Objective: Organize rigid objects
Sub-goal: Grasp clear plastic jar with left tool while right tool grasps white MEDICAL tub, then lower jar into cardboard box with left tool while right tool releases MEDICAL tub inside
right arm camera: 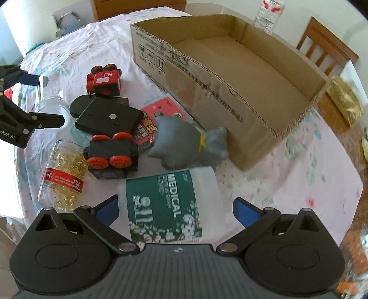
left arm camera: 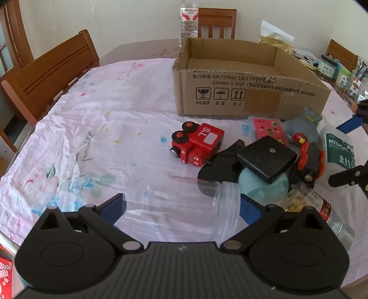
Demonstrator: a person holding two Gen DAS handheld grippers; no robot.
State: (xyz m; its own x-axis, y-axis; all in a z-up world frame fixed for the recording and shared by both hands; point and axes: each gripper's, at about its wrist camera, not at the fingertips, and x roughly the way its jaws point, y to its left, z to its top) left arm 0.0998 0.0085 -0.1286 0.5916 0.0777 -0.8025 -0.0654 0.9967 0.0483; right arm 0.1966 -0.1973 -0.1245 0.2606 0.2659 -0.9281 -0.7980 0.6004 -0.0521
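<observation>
A clear empty jar (left arm camera: 207,207) lies on its side on the pink cloth, spanning my left gripper (left arm camera: 182,208) from pad to pad; the jaws stand wide and both blue pads touch its ends. My right gripper (right arm camera: 177,210) is open around a white bottle with a green MEDICAL label (right arm camera: 163,207); the left pad meets it, the right pad stands apart. Ahead lie a red toy train (left arm camera: 197,143), a flat black case (left arm camera: 266,158), a black car with red wheels (right arm camera: 111,154), a grey rubber toy (right arm camera: 184,142), a pink card pack (right arm camera: 161,108) and a capsule bottle (right arm camera: 62,174).
An open cardboard box (left arm camera: 230,92) stands behind the pile with nothing visible inside. Wooden chairs (left arm camera: 50,76) ring the table, a water bottle (left arm camera: 188,20) stands behind the box, and jars and clutter (left arm camera: 340,71) crowd the far right edge.
</observation>
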